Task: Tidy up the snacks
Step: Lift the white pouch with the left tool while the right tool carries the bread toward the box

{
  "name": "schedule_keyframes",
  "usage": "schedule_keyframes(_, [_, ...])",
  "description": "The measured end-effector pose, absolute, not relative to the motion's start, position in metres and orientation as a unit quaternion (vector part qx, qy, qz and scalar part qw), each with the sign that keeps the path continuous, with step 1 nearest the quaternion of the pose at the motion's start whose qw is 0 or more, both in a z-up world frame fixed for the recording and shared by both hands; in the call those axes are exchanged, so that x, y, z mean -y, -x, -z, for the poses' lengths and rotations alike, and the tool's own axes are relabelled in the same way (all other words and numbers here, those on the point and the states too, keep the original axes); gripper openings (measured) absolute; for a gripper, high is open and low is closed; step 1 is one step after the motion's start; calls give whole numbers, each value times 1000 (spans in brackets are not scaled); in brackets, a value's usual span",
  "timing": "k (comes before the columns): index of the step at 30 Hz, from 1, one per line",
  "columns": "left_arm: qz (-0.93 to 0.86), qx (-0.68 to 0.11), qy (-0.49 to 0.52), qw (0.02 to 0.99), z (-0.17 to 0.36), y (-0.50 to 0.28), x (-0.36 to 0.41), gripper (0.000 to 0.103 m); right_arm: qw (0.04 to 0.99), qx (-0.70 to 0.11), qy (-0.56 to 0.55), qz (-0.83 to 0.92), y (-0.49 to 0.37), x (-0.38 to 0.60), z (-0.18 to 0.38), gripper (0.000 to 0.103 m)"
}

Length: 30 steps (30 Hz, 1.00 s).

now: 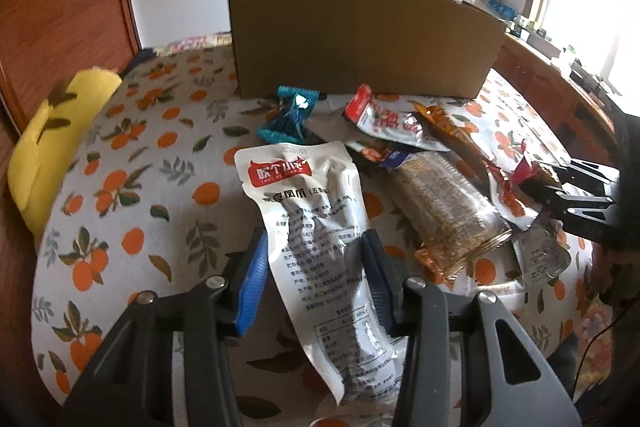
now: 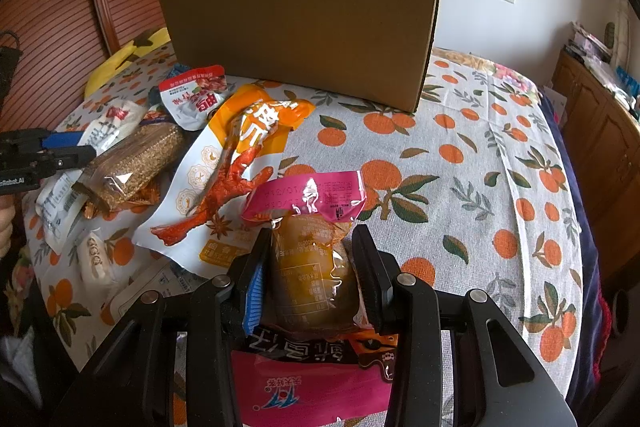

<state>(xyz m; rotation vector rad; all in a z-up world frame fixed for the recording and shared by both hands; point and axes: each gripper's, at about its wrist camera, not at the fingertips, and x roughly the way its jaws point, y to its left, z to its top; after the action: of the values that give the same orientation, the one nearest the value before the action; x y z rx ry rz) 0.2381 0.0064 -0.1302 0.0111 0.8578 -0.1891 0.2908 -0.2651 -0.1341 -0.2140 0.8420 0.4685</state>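
Note:
My left gripper (image 1: pixel 316 247) is shut on a white chicken-feet snack pouch (image 1: pixel 308 203) with a red logo, held over the bed. My right gripper (image 2: pixel 312 239) is shut on a pink-topped packet with a yellow-brown snack (image 2: pixel 308 227); it also shows in the left wrist view (image 1: pixel 560 187). A pile of snacks lies on the orange-print bedsheet (image 2: pixel 460 167): an orange-and-white chicken-feet bag (image 2: pixel 236 163), a sesame bar pack (image 2: pixel 136 163), a red-topped pouch (image 2: pixel 196 99) and a teal candy (image 1: pixel 292 115). A brown cardboard box (image 2: pixel 304 31) stands behind them.
A yellow pillow (image 1: pixel 52 147) lies at the bed's left edge by a wooden wardrobe (image 1: pixel 60 7). A wooden cabinet (image 2: pixel 600 131) with clutter runs along the right. A pink snack bag (image 2: pixel 304 383) lies under my right gripper.

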Motion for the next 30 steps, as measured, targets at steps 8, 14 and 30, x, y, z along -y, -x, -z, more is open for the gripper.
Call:
schedule_keyframes(8, [91,-379,-14,921,110,-227,-6,44,881,-404,103,-225,-291,265,134,38])
schedule_keyframes(14, [94,-342,-5,935,100,-216,-11,44,887,-395,104,-217,-288,266,133,37])
schedule_keyframes(30, [114,-281,20,953,64,-214,-22,45,909,-352,103,-199,-282,269,95,37])
